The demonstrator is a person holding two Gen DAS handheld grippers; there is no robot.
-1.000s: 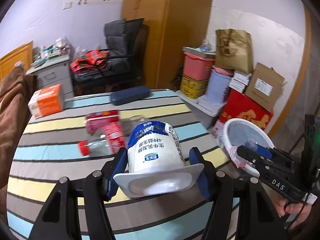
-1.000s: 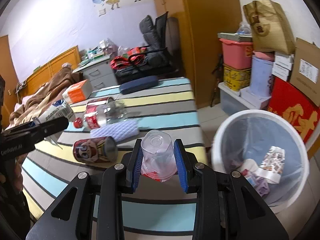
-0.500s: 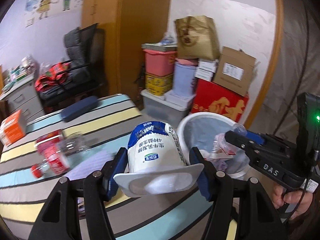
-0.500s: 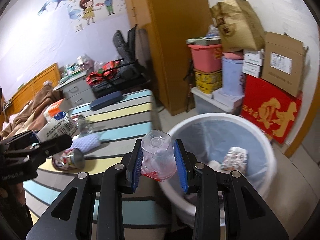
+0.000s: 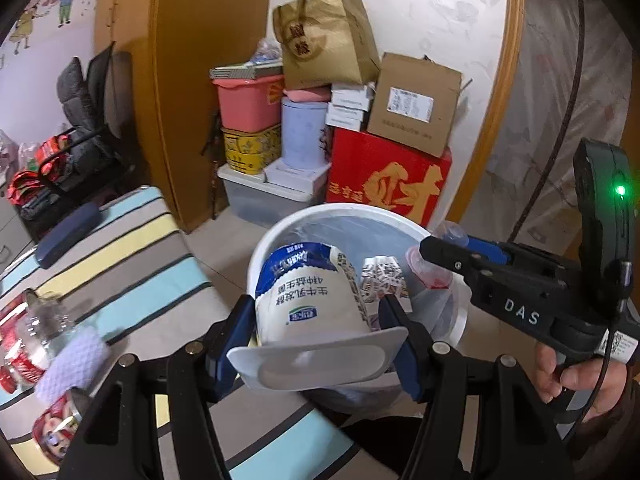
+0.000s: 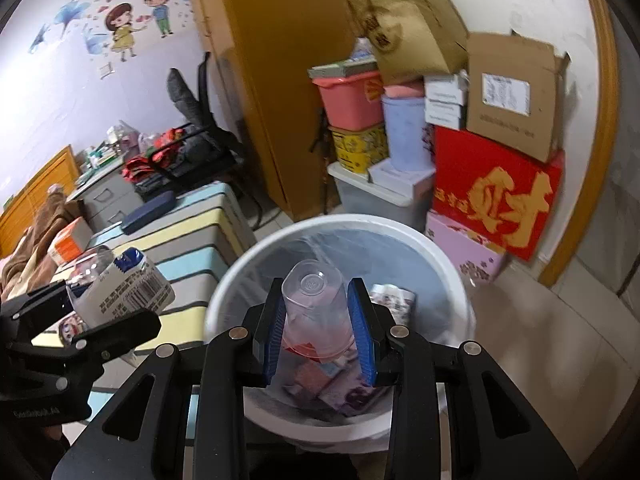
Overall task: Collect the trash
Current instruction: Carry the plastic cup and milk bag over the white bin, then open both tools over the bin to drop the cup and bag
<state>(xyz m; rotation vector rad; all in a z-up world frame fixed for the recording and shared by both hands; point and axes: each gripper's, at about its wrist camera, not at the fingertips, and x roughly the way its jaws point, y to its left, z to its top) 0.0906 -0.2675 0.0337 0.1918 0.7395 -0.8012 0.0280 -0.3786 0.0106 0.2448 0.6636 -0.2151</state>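
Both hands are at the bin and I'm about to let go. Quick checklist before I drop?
1. Right gripper shut on the clear cup: ok.
2. Cup over the bin opening: ok.
3. Left gripper shut on the milk carton: ok.
4. Carton fully past the rim: cannot tell; it looks near the table-side edge.
5. Room in the bin for both: ok, only some wrappers at the bottom.
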